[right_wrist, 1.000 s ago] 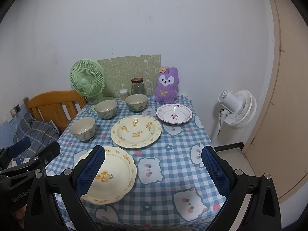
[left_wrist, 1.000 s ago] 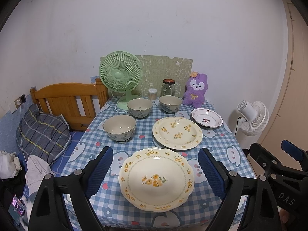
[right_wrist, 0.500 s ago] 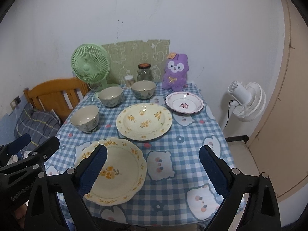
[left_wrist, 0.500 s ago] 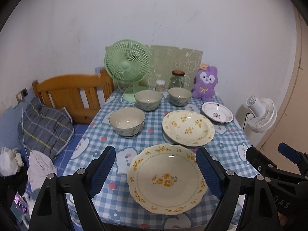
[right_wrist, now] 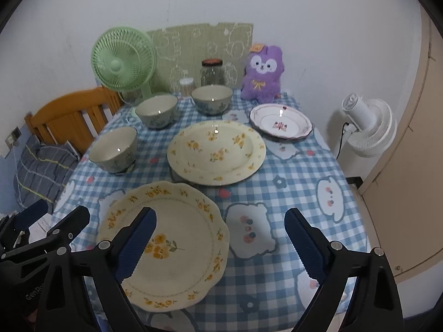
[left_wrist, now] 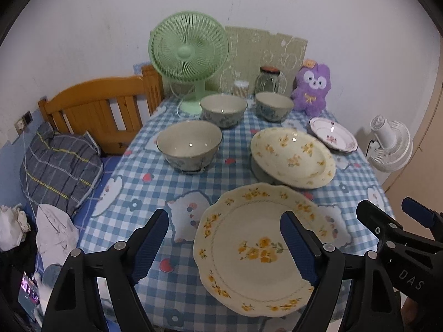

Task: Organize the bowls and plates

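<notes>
Both hand-held grippers, left (left_wrist: 224,238) and right (right_wrist: 218,235) lettered "DAS", hang spread and empty, jaws just narrowing, over the scalloped yellow-flower plate (right_wrist: 166,243) at the bench's (right_wrist: 290,171) 6 o'clock edge.

Readable now: "DAS" in white on the right tool (left_wrist: 409,218) body, seen from the left wrist | "GenR…" cut off, on the left tool (right_wrist: 61,215) body | orange plush-tag: unreadable
</notes>
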`<state>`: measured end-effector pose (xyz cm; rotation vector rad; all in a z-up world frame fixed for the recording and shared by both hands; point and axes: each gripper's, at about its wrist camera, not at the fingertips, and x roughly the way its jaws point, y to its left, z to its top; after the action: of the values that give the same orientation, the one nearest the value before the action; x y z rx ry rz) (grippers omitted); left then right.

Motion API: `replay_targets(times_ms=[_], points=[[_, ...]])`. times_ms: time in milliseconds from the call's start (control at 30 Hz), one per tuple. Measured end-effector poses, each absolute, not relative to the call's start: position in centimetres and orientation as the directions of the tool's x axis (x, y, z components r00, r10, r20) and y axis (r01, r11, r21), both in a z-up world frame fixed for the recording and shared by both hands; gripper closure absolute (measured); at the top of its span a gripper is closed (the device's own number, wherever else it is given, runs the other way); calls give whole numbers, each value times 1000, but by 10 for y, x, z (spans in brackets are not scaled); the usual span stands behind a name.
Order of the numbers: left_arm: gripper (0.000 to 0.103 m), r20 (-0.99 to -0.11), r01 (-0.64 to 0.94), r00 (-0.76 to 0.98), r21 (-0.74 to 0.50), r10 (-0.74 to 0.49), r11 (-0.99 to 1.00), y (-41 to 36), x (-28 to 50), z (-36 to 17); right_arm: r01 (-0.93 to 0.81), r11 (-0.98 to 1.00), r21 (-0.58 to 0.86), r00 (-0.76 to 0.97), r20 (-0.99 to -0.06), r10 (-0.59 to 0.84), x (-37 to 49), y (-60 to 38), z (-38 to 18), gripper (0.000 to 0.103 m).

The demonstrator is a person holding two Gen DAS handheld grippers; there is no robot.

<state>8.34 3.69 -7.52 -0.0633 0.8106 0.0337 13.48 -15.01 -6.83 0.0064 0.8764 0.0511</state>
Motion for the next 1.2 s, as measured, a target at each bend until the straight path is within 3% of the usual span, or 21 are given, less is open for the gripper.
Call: replay_targets(times_ms=[333,433,800,1000,1200], points=[[22,-775,-54,632,-27,13,998,42,111,-122,-16,999,29,569,-821,33,160,-146,-116,12],[23,-798,-59,602,-51,-5,997,45,118,-138,-4,1000,25,557,-830,23,167,-144,-130,20],[39,-844,-99,535,-43,17,994,50,135,-177,1,1000,16,505,-863,14,184,-134,-167,25],[49,-865,-106,501,-74,-11,992,54,140,-188,-9,1000,21,476,-879,23,190,-133,-180,35],[52,-867,-97,497,-92,-32,991,52,140,-190,-30,999,33,443,-896,42,195,-131,-190,43]])
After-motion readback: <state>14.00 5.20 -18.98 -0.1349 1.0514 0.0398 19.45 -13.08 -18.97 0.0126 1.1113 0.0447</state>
